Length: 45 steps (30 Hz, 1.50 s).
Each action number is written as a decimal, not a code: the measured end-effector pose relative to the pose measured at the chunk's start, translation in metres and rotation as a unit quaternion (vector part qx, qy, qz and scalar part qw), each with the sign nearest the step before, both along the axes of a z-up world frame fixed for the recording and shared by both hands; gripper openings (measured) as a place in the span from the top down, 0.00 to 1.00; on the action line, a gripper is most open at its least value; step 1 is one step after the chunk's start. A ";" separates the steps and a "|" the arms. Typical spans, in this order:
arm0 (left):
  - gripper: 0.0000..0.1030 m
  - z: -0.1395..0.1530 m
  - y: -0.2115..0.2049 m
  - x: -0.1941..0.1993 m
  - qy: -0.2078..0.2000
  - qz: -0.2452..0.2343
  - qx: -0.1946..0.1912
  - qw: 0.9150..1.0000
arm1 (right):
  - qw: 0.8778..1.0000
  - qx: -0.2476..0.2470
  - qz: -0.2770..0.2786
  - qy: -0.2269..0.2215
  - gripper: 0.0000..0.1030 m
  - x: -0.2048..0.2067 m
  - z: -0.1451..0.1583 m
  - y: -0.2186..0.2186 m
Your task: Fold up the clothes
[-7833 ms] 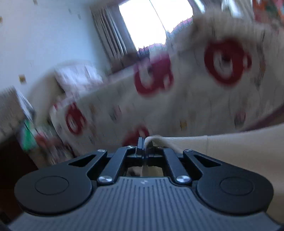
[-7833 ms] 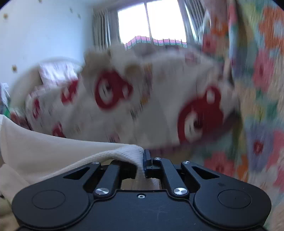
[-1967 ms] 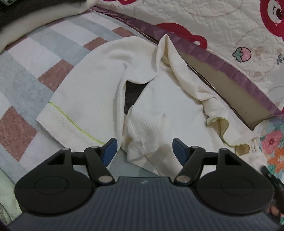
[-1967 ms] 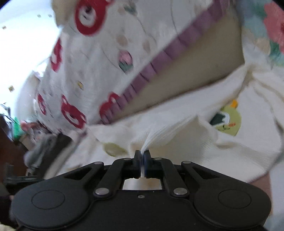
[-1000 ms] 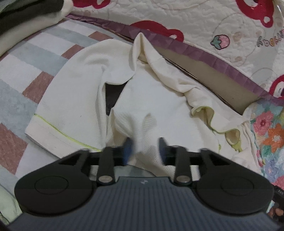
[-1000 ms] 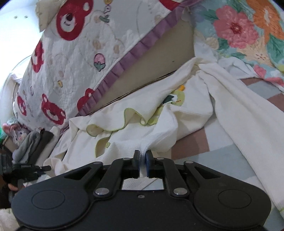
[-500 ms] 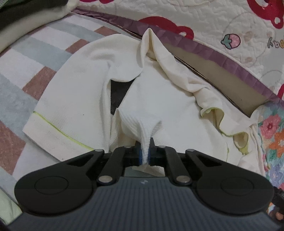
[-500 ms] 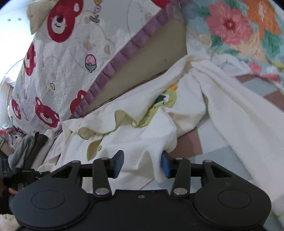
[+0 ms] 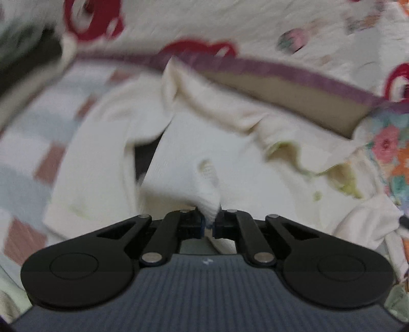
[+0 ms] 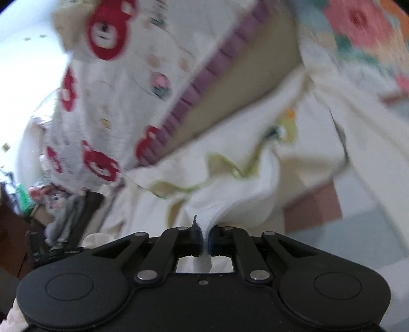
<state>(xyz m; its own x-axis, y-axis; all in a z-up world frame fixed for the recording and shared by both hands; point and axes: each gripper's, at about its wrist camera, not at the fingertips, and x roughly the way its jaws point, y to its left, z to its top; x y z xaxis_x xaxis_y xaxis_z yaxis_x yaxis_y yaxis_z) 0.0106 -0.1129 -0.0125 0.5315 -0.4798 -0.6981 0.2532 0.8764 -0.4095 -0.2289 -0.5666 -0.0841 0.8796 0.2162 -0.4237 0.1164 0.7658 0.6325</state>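
The cream garment (image 9: 194, 143) lies crumpled on the checked bed cover (image 9: 23, 143), its far edge against the purple border (image 9: 301, 74) of the bear-print quilt (image 9: 230, 23); a lime-green trim (image 10: 225, 163) runs along its ruffled edge, and a small green and orange print (image 10: 286, 127) shows on the cloth in the right wrist view; both views are blurred.

My left gripper (image 9: 210, 224) points forward and slightly down over the near part of the garment; its fingers (image 9: 198, 226) are clenched on a raised pinch of the cream fabric, which rises as a small peak just ahead of the tips; a dark opening (image 9: 143, 153) in the garment lies ahead and to the left of that peak.

My right gripper (image 10: 203, 237) is tilted, so the quilt runs steeply across its view; its fingers (image 10: 194, 236) are likewise clenched on a fold of the same garment, and a tuft of cloth shows through the window behind the tips; the fabric fans upward and to the right from the grip.

Beyond the garment, a floral quilt (image 9: 391, 153) lies at the right edge of the left wrist view and fills the upper right corner of the right wrist view; a dark folded pile (image 9: 23, 58) sits at the upper left of the bed; a grey soft toy (image 10: 55, 201) lies at the far left of the right wrist view, beside the quilt's lower end.
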 end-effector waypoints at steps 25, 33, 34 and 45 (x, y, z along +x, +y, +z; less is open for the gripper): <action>0.97 0.007 0.059 -0.096 0.110 -0.006 0.027 0.994 | 0.983 -0.083 -0.067 0.152 0.95 -0.146 0.018 -0.005; 0.97 0.043 0.025 -0.105 0.007 -0.066 0.109 0.992 | 0.993 -0.081 -0.055 0.061 0.94 -0.141 0.042 -0.008; 0.97 0.048 0.020 -0.107 -0.008 -0.075 0.119 0.990 | 0.993 -0.087 -0.055 0.063 0.94 -0.140 0.045 -0.007; 0.72 0.008 0.053 -0.104 0.139 -0.045 0.115 0.983 | 0.984 -0.097 -0.066 0.132 0.94 -0.152 0.021 -0.003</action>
